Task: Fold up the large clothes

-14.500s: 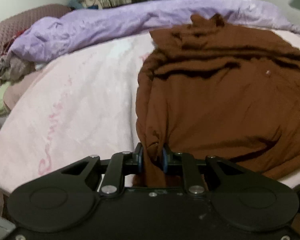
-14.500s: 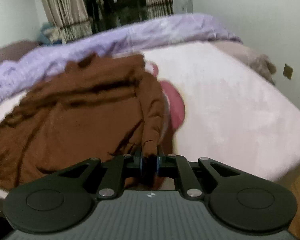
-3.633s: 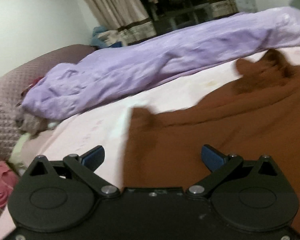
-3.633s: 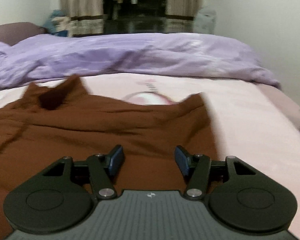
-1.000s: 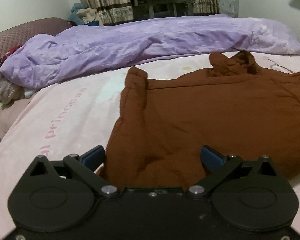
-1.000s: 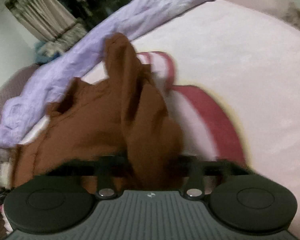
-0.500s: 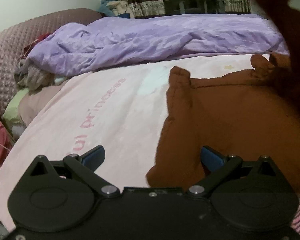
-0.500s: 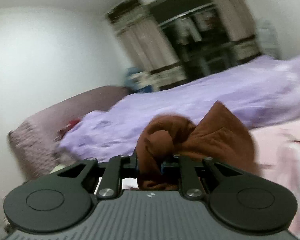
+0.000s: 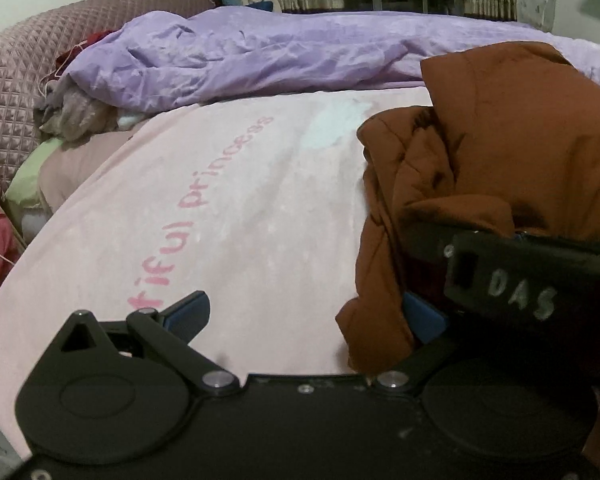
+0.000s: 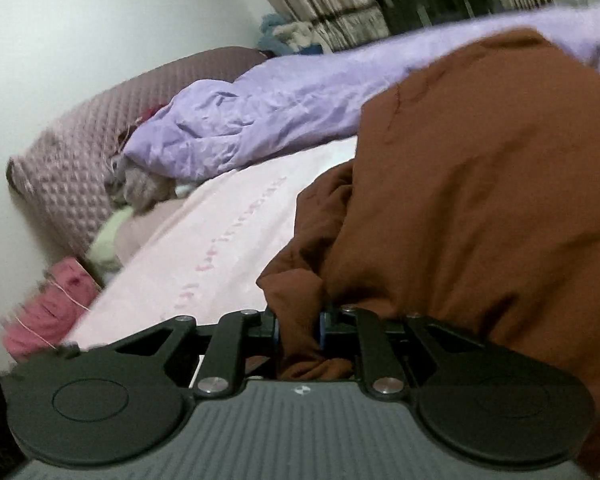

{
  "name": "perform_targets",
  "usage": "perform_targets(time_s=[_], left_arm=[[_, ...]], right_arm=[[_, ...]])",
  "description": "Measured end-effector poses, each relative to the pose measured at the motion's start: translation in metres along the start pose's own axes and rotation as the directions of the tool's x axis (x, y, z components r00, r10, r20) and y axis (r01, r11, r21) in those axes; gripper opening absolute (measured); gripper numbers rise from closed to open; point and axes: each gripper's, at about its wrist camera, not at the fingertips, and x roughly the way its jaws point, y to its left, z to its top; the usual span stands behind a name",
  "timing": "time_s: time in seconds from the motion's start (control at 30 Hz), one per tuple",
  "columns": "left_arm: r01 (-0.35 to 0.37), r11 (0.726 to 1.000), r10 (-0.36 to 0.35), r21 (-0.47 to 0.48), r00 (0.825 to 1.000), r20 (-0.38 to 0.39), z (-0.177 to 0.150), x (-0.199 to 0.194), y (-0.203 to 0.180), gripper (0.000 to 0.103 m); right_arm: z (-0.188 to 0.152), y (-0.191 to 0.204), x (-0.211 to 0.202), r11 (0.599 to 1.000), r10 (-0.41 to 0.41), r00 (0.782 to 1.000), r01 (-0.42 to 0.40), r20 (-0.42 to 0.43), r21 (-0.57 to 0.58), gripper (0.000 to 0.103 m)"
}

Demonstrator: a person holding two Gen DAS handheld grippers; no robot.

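The right gripper [image 10: 299,330] is pitched downward over the pink bed sheet [image 10: 220,240], its jaws clamped on a bunched fold of the brown garment [image 10: 480,200]; the jaws have just been closing, with that cloth between them. The left gripper [image 9: 306,316] is held splayed wide, nothing pinched; a hanging edge of the garment [image 9: 380,288] is draped just inside its right finger [image 9: 422,318]. The right gripper's black body [image 9: 520,276], marked "DAS", is seen beyond that finger. A second ago the garment was spread flat ahead of the left fingers; now its far side has been carried over and heaped.
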Motion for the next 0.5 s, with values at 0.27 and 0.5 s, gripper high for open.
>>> perform_targets(time_s=[0.27,0.5], left_arm=[[0.014,0.999,-0.013,-0.030,1.000,0.010,0.003,-0.005,0.002,0.103],[-0.018,1.000,0.018,-0.016,1.000,-0.001,0.003,-0.001,0.000,0.103]], right_arm=[[0.028,0.009,-0.026,0.995,0.037,0.997,-0.043,-0.061,-0.089,0.046],[0.084,-0.016,-0.096,0.998,0.055,0.996,-0.054,0.074,-0.018,0.083]])
